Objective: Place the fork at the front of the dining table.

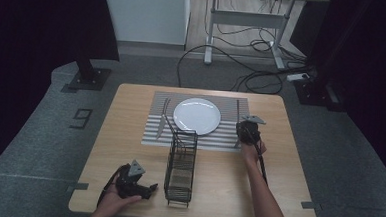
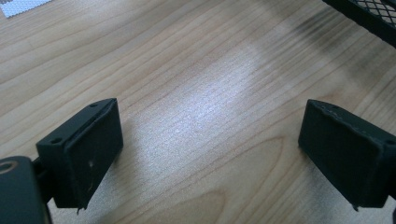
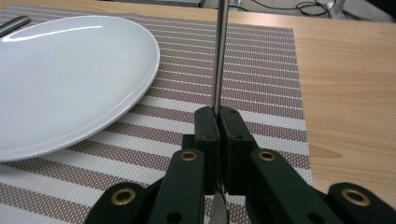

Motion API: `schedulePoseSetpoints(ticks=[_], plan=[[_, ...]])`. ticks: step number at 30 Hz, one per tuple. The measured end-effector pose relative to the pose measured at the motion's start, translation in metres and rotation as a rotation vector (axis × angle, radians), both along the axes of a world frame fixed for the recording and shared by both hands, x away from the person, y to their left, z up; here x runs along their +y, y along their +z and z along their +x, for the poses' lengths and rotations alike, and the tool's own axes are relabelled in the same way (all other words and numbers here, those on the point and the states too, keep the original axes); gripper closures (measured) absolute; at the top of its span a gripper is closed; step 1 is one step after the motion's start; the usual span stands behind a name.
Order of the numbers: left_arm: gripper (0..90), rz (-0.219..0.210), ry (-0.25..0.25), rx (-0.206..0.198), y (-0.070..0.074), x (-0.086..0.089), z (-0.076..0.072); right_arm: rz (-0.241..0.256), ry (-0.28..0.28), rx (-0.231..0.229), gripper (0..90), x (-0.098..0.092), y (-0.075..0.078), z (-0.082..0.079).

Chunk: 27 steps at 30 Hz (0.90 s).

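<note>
Looks like table-setting or clearing, and the step in hand is the right tongs (image 3: 218, 122) gripping a piece of cutlery (image 3: 219, 56) on the striped placemat (image 3: 271, 70). Their jaws are pressed together on the thin metal handle, which runs straight away from them toward 12 o'clock; a rounded metal end peeks out below the jaws, so I'd guess spoon, but I can't say for sure. It sits at 3 o'clock of the white plate (image 1: 196, 115), just beside its rim, not touching.

The left tongs (image 2: 210, 144) are spread wide over bare table (image 2: 196, 93), pinching nothing, parked at 9 o'clock of the black wire rack (image 1: 180, 167) near the front edge. Another two pieces of cutlery (image 1: 162, 119) lie at 9 o'clock of the plate.

My read: whether it's being laid down or lifted, I can't tell from here. If it's going into the rack, the next move calls for a clean lift, swinging toward 7 o'clock, and tipping the handle upright to drop it into a slot without knocking the plate.
</note>
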<state>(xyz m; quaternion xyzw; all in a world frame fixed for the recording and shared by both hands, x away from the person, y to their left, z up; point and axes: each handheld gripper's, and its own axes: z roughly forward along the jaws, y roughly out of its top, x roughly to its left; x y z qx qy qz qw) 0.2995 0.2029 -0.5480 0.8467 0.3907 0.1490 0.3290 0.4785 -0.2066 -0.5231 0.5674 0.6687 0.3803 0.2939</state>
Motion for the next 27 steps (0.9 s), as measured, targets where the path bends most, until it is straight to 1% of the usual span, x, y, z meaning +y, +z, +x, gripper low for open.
schedulePoseSetpoints(ticks=[1,6,7,11,14,17,25,27], plan=[[6.4,0.0,0.0,0.0,0.0,0.0,0.0,0.009,-0.007,0.012,87.0,0.0,-0.002,0.003],[6.4,0.0,0.0,0.0,0.0,0.0,0.0,0.003,-0.01,0.026,86.9,0.002,-0.006,0.008],[6.4,0.0,0.0,0.0,0.0,0.0,0.0,0.008,-0.013,0.034,86.9,0.003,-0.008,0.011],[6.4,0.0,0.0,0.0,0.0,0.0,0.0,0.017,-0.016,0.045,86.8,0.005,-0.009,0.015],[6.4,0.0,0.0,0.0,0.0,0.0,0.0,0.014,-0.018,0.045,86.8,0.007,-0.011,0.017],[6.4,-0.001,0.0,-0.001,0.0,0.0,0.0,0.012,-0.026,0.064,86.8,0.008,-0.014,0.021],[6.4,-0.001,0.0,-0.001,0.0,0.0,0.0,0.003,-0.035,0.08,86.8,0.01,-0.017,0.025],[6.3,0.0,-0.001,0.0,0.0,0.0,0.0,-0.002,-0.034,0.093,86.8,0.011,-0.02,0.026]])
